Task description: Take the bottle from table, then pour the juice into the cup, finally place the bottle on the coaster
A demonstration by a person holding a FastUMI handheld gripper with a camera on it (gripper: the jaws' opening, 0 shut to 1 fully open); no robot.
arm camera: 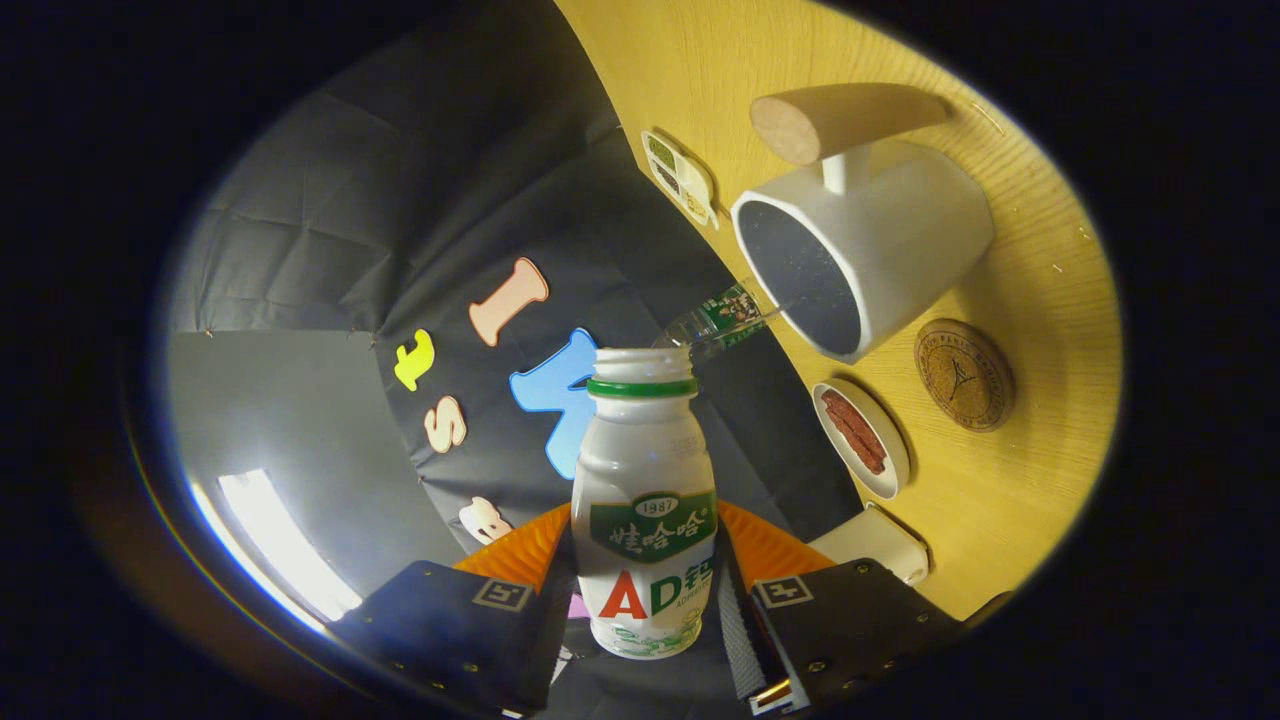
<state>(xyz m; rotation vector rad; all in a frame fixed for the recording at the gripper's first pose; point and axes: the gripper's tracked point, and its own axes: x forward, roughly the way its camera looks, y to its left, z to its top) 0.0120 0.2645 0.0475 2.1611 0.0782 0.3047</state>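
Wooden table (1040, 300) tilted beyond. White cup (900, 240) well ahead of the bottle, cork coaster (964, 374) just beside the cup. Uncapped bottle (646, 500) clamped between both fingers (770, 550) of the gripper (645, 600), narrowed to bottle width.

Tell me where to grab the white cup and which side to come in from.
Grip the cup across its white body, below the rim, coming from the side away from the wooden handle, which juts out and would block one finger there. The round wall gives two opposite faces. First free the gripper: its fingers are shut on the bottle.
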